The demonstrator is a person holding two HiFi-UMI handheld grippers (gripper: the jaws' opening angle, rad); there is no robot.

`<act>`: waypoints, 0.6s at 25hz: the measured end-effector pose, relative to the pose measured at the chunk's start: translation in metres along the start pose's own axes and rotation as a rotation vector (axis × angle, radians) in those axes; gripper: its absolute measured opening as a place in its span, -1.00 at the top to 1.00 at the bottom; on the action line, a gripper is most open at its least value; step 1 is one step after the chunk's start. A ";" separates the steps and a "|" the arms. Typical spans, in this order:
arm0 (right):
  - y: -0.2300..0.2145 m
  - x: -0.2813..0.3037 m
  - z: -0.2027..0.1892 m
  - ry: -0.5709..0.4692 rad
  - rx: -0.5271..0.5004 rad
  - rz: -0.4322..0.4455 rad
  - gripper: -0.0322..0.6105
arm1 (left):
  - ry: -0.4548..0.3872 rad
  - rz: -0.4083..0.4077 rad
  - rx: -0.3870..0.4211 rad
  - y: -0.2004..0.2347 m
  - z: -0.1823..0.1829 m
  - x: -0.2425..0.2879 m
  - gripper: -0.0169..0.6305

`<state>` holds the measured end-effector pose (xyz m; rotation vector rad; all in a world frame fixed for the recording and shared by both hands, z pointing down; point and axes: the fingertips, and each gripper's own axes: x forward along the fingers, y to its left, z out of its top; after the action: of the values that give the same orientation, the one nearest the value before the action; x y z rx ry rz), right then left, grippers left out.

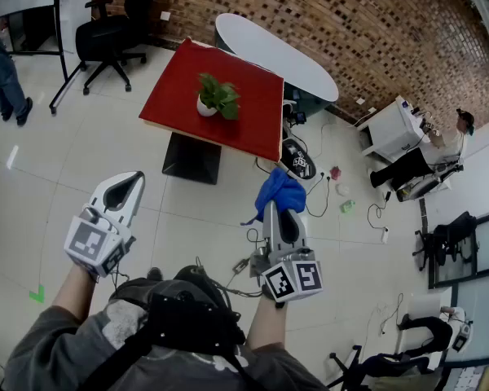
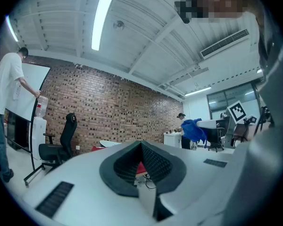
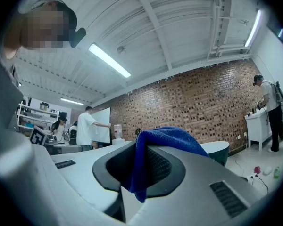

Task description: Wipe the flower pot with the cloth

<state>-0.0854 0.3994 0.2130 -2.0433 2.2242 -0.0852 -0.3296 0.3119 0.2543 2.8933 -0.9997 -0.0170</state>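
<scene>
Right gripper (image 1: 279, 210) is nearest, its jaws clamped on the blue cloth (image 1: 282, 192), which bunches over their tips. Left gripper (image 1: 127, 184) beside it is closed on nothing. Well ahead of both, the white pot (image 1: 205, 107) with its plant (image 1: 221, 94) stands upright on a red table (image 1: 257, 129).

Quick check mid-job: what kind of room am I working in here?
Most likely an open office or lab workspace: a brick wall, a black office chair, a white desk and a whiteboard. Cables trail over the tiled floor beside the red table.
</scene>
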 end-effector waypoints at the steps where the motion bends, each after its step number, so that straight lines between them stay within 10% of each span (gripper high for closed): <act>1: -0.002 0.000 0.000 0.001 0.001 0.000 0.74 | 0.006 0.004 0.001 0.000 -0.001 0.002 0.92; 15: -0.100 0.083 -0.045 0.005 0.086 0.054 0.74 | 0.011 0.026 0.041 -0.002 -0.030 0.115 0.92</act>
<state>0.0013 0.3064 0.2653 -1.9403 2.2359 -0.1769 -0.2366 0.2444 0.2862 2.9136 -1.0474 0.0212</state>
